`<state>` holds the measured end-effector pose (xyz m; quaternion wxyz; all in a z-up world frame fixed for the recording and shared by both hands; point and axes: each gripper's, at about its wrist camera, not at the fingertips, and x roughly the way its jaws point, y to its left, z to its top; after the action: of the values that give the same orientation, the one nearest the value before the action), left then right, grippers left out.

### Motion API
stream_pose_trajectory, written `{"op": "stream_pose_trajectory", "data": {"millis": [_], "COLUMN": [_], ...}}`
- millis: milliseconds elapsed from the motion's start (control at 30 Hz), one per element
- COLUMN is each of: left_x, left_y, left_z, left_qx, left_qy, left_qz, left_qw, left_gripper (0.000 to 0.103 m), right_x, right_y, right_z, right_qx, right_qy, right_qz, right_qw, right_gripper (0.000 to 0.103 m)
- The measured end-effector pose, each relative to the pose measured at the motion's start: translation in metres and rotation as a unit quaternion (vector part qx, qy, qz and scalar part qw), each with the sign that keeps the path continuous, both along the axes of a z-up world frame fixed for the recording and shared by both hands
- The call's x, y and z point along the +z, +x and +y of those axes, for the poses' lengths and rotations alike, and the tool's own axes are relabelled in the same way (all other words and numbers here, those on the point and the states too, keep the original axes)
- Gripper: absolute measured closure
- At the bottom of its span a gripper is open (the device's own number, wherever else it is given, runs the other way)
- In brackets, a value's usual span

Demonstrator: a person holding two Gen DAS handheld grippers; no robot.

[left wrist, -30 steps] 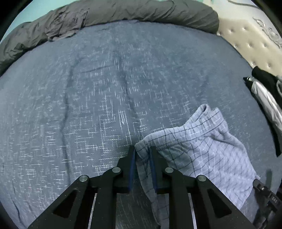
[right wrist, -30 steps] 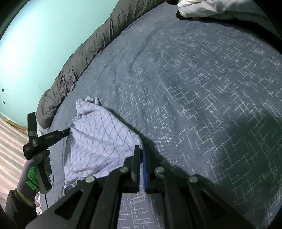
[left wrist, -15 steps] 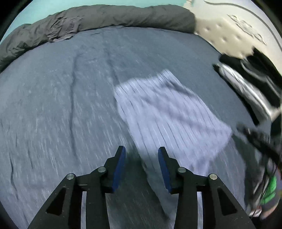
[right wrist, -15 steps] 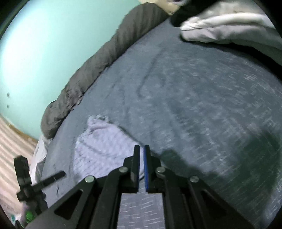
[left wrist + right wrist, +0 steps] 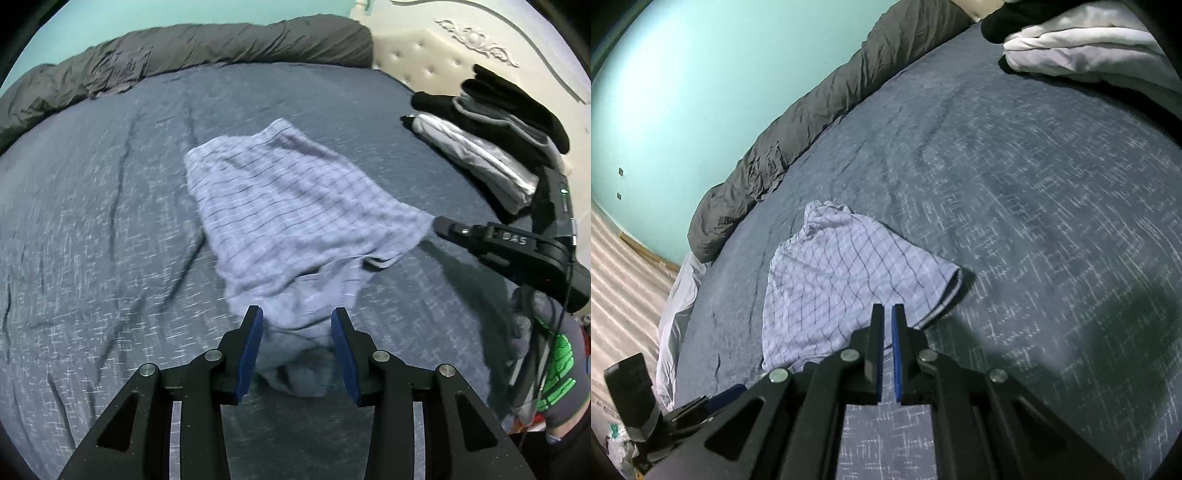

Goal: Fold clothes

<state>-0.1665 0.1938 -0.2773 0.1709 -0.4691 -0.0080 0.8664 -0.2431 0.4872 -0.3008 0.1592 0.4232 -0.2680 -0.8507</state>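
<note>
Two grippers, two jobs: your right gripper point(image 5: 437, 224) pinches the checked shirt's point(image 5: 295, 221) corner, stretching it flat on the bed point(image 5: 92, 221); your left gripper point(image 5: 297, 325) hovers, jaws apart, empty.

Bed point(image 5: 92, 221) covered in blue-grey sheet with white flecked pattern. Rolled dark grey duvet point(image 5: 207, 48) along far edge, against turquoise wall point(image 5: 701, 74). Cream tufted headboard point(image 5: 424, 55) with carved ornament at right. Pale striped floor point(image 5: 624, 266) beside bed. Light dim, even.
</note>
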Motion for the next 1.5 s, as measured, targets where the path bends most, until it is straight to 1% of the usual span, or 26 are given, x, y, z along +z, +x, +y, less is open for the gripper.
{"op": "stream_pose_trajectory", "data": {"millis": [100,200,233,333,433,500,533,600,633,700,767,900,967,1033,1067,1100,1200,1333,1400,1500], "left_x": [-0.003,0.001,0.005,0.006,-0.002,-0.007,-0.009,-0.012,-0.013,-0.017,-0.018,-0.015,-0.015,-0.015,-0.016,-0.016,-0.017,-0.016,-0.015,-0.014], "left_y": [0.001,0.010,0.015,0.032,0.046,0.052,0.054,0.058,0.059,0.059,0.059,0.058,0.059,0.059,0.059,0.059,0.059,0.059,0.059,0.059], "left_z": [0.010,0.002,-0.007,-0.034,-0.065,-0.084,-0.090,-0.101,-0.106,-0.116,-0.122,-0.128,-0.129,-0.129,-0.129,-0.130,-0.132,-0.132,-0.131,-0.129], "left_qx": [-0.003,0.011,0.020,0.047,0.078,0.095,0.099,0.103,0.105,0.111,0.115,0.118,0.116,0.114,0.114,0.114,0.115,0.116,0.115,0.114], "left_qy": [-0.013,-0.010,-0.005,-0.010,0.000,0.008,0.009,0.006,0.003,0.004,0.007,0.011,0.005,0.003,0.002,0.003,0.003,0.005,0.006,0.007], "left_qz": [0.000,0.007,0.012,0.013,0.001,-0.006,-0.007,-0.006,-0.006,-0.011,-0.012,-0.005,-0.002,-0.002,-0.002,-0.003,-0.004,-0.003,-0.001,0.000], "left_qw": [0.9999,0.9999,0.9997,0.9988,0.9970,0.9954,0.9951,0.9946,0.9945,0.9937,0.9932,0.9930,0.9933,0.9935,0.9935,0.9935,0.9933,0.9932,0.9933,0.9935], "left_gripper": [0.061,0.061,0.061,0.061,0.061,0.061,0.061,0.061,0.061,0.061,0.061,0.061,0.061,0.061,0.061,0.061,0.061,0.061,0.061,0.061], "right_x": [0.001,0.003,0.005,0.010,0.011,0.013,0.015,0.020,0.022,0.024,0.021,0.009,0.004,0.002,0.000,-0.001,0.001,0.006,0.008,0.005], "right_y": [0.006,0.017,0.022,0.035,0.045,0.048,0.049,0.052,0.054,0.055,0.056,0.053,0.051,0.049,0.047,0.046,0.051,0.062,0.069,0.079], "right_z": [0.004,0.004,-0.001,-0.020,-0.047,-0.064,-0.074,-0.094,-0.103,-0.121,-0.137,-0.155,-0.162,-0.169,-0.170,-0.171,-0.169,-0.170,-0.171,-0.173], "right_qx": [-0.006,-0.004,0.008,0.047,0.089,0.110,0.122,0.143,0.154,0.179,0.196,0.207,0.213,0.220,0.222,0.223,0.226,0.232,0.242,0.241], "right_qy": [0.002,0.002,0.002,0.001,-0.002,0.003,0.007,0.022,0.029,0.046,0.075,0.105,0.122,0.139,0.142,0.144,0.139,0.140,0.133,0.136], "right_qz": [0.001,0.002,0.006,0.017,0.024,0.029,0.036,0.050,0.057,0.069,0.077,0.073,0.076,0.081,0.079,0.078,0.073,0.067,0.059,0.045], "right_qw": [1.000,1.000,1.000,0.999,0.996,0.994,0.992,0.988,0.986,0.980,0.975,0.970,0.966,0.962,0.961,0.961,0.961,0.960,0.959,0.960], "right_gripper": [0.099,0.099,0.099,0.099,0.099,0.096,0.094,0.076,0.073,0.072,0.072,0.072,0.072,0.072,0.080,0.093,0.101,0.102,0.102,0.102]}}
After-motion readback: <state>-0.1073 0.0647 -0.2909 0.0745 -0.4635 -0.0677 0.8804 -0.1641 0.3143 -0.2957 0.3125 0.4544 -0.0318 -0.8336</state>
